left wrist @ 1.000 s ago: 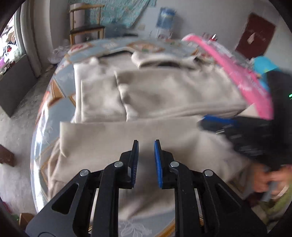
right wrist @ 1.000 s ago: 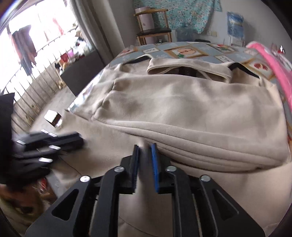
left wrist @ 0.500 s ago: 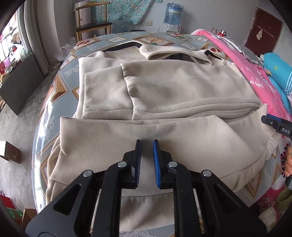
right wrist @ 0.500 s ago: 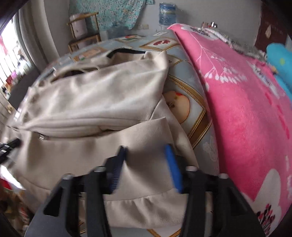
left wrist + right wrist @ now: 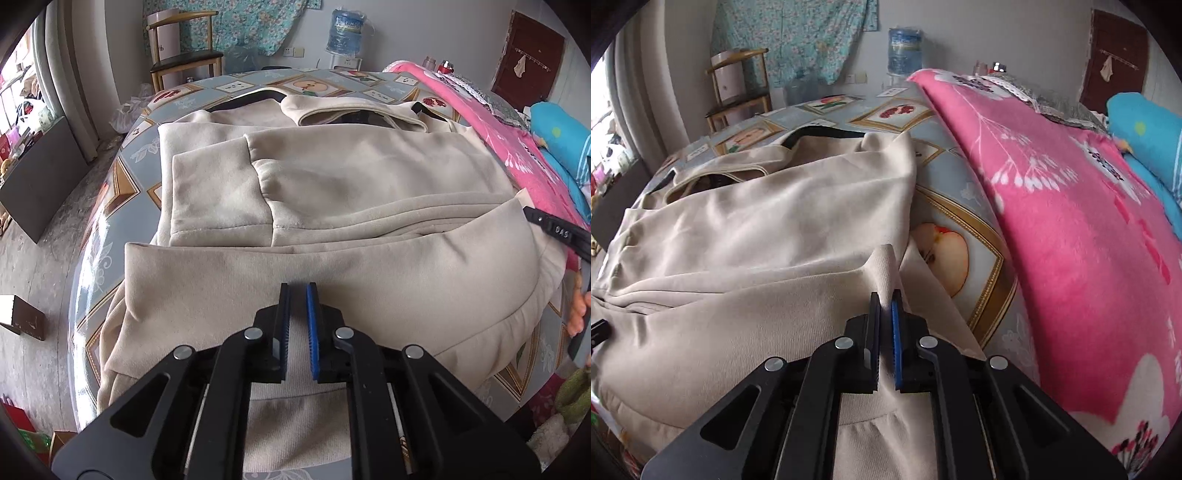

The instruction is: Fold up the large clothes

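Where the table (image 5: pixel 122 177) carries its fruit-print cloth, we see the beige hoodie (image 5: pixel 351 177) spread flat across most of it, directly ahead of both tongs. Its hood lies at the far end, a sleeve is folded over the body ahead-left of the left tongs, and the hem band is turned up toward the chest just ahead of them. A pink blanket (image 5: pixel 1071 229) covers the surface right of the right tongs, with a blue pillow (image 5: pixel 1145 122) beyond it. Far ahead stand a chair (image 5: pixel 184 55) and a water bottle (image 5: pixel 345 31).

Left tongs (image 5: pixel 297 295): slightly apart, a narrow gap between the pads, over the folded hem; we cannot tell whether they touch the fabric. Right tongs (image 5: pixel 885 302): clamped on the hoodie's right hem corner, a peak of cloth standing up between the pads.
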